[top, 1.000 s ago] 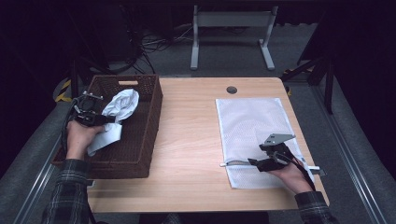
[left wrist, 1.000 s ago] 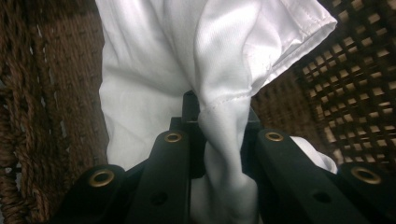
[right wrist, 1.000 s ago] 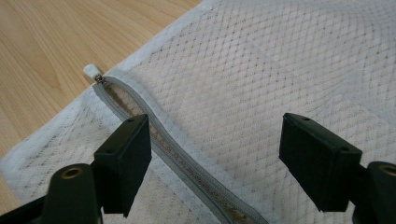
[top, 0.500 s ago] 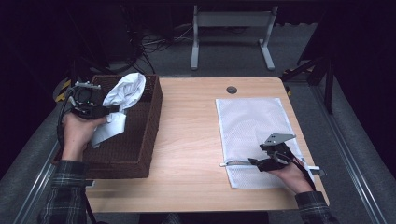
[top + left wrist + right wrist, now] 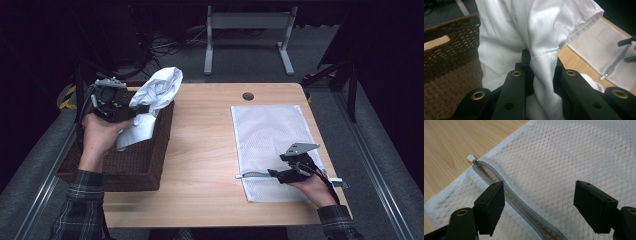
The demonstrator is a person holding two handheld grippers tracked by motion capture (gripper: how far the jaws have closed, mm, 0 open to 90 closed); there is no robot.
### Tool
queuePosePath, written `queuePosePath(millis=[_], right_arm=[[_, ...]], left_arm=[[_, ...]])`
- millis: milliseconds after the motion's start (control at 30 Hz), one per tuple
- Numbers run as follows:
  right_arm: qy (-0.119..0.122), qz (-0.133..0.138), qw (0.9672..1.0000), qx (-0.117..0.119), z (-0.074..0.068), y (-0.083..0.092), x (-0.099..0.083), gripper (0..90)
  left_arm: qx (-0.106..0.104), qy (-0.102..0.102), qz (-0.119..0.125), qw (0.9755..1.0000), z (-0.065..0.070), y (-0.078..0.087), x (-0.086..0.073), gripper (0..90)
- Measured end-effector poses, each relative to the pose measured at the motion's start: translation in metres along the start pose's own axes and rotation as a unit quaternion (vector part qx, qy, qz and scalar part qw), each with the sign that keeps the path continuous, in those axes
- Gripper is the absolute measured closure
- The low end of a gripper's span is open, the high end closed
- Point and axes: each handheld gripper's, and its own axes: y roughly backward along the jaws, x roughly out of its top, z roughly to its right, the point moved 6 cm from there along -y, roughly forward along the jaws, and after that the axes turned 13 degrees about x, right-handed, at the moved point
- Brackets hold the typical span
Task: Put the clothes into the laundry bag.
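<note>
A white garment (image 5: 159, 91) hangs bunched from my left gripper (image 5: 136, 110), which is shut on it above the brown wicker basket (image 5: 150, 167). In the left gripper view the cloth (image 5: 524, 32) is pinched between the black jaws of that gripper (image 5: 543, 75), with the basket wall (image 5: 454, 32) behind it. A white mesh laundry bag (image 5: 270, 132) lies flat on the table's right side. My right gripper (image 5: 275, 175) stands open low over the bag's near left edge. Its jaws straddle the grey zipper (image 5: 516, 200), just short of the zipper pull (image 5: 471, 158).
The wooden table (image 5: 205, 150) has a round cable hole (image 5: 248, 96) near its far edge. A grey metal stand (image 5: 247, 30) and cables sit on the floor beyond. Bare tabletop lies between basket and bag.
My left hand has risen and shifted toward the basket's far right corner, lifting the white garment higher out of the basket. The right hand has stayed still over the bag.
</note>
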Motion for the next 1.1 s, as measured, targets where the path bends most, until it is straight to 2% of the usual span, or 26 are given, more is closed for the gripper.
queuePosePath(millis=[33, 100, 133, 267, 567, 933, 1100], right_arm=[[0.000, 0.000, 1.0000, 0.000, 0.000, 0.000, 0.000, 25.6], [-0.003, 0.006, 1.0000, -0.003, 0.001, 0.003, -0.001, 25.0], [-0.003, 0.006, 1.0000, -0.003, 0.001, 0.003, -0.001, 25.0], [-0.003, 0.010, 0.9999, -0.004, 0.000, 0.007, -0.005, 24.5], [-0.005, 0.014, 0.9999, -0.004, -0.001, 0.011, -0.010, 23.7], [-0.005, 0.018, 0.9998, -0.002, 0.000, 0.012, -0.012, 23.0], [-0.007, 0.016, 0.9998, -0.003, 0.001, 0.011, -0.012, 22.9]], left_arm=[[0.000, 0.000, 0.000, 1.0000, 0.000, 0.000, 0.000, 80.9], [-0.010, -0.009, 0.010, 0.9999, 0.013, 0.001, 0.007, 80.8], [-0.010, -0.009, 0.010, 0.9999, 0.013, 0.001, 0.007, 80.8], [-0.024, -0.021, 0.017, 0.9993, 0.031, -0.001, 0.014, 80.8], [-0.049, -0.039, 0.024, 0.9978, 0.068, -0.014, 0.021, 80.8], [-0.060, -0.041, 0.010, 0.9973, 0.100, -0.042, 0.005, 80.8], [-0.050, -0.042, 0.004, 0.9979, 0.110, -0.057, -0.007, 80.8]])
